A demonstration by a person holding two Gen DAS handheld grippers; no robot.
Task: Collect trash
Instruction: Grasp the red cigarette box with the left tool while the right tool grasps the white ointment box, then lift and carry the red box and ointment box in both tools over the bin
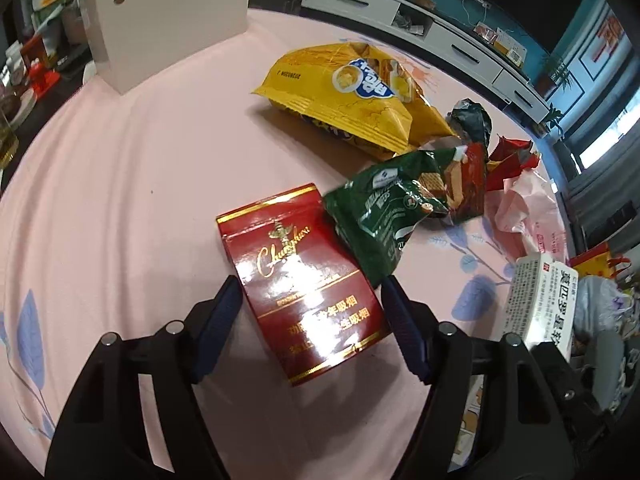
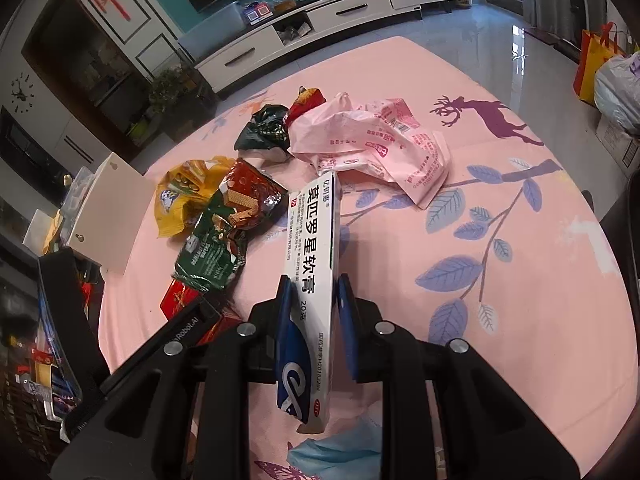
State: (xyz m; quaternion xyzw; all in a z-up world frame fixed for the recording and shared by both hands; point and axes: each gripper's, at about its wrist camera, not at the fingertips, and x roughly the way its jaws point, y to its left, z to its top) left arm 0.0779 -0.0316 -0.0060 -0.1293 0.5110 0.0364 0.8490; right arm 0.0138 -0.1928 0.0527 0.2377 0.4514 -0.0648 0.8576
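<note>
Red cigarette pack (image 1: 308,280) lay flat on the pink cloth, crumpled green wafer wrapper (image 1: 396,208) overlapping its far corner. Yellow snack bag (image 1: 352,96) beyond – puffed, opened. White ointment box (image 2: 316,248) was clamped lengthwise, off the cloth – crumpled pink bag (image 2: 380,140) past its tip.

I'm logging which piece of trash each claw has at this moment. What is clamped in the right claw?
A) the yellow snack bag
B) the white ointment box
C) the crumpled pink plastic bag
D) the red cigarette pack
B: in the right wrist view the right claw has both blue pads pressed on the sides of the white ointment box, held on edge above the pink tablecloth.
</note>
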